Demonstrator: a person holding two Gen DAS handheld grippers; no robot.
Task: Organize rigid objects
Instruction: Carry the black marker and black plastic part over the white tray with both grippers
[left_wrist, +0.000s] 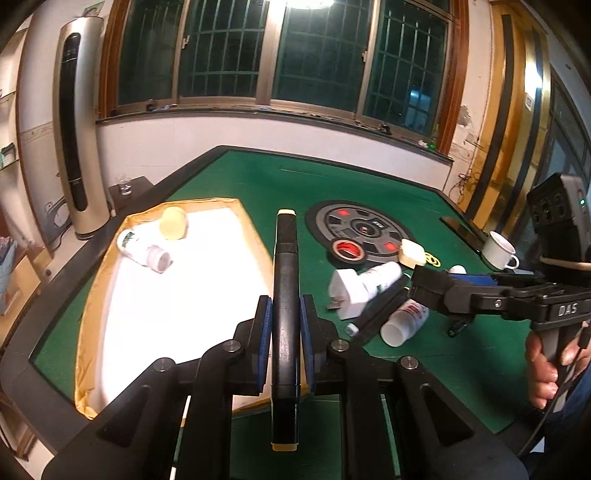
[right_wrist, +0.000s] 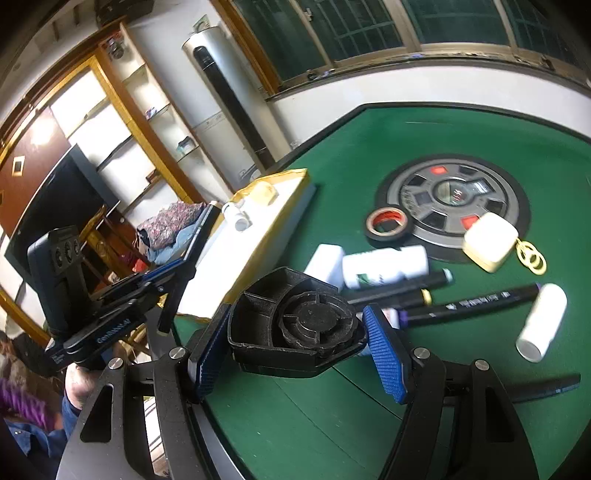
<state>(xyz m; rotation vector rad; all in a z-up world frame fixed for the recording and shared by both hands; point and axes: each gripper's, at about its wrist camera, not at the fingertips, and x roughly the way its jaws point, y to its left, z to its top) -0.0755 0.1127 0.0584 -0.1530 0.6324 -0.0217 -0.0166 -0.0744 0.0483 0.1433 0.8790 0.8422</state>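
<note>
My left gripper is shut on a black marker with yellow ends, held above the right edge of the white tray with a yellow rim. A white bottle and a pale yellow lid lie inside the tray. My right gripper is shut on a black plastic part with a round hub, lifted over the green table just right of the tray. In the right wrist view the left gripper shows at the left, beside the tray.
Loose on the felt lie a white plug adapter, white bottles, black markers, a tape roll and a cream case. A grey disc marks the table's centre. A white mug stands far right.
</note>
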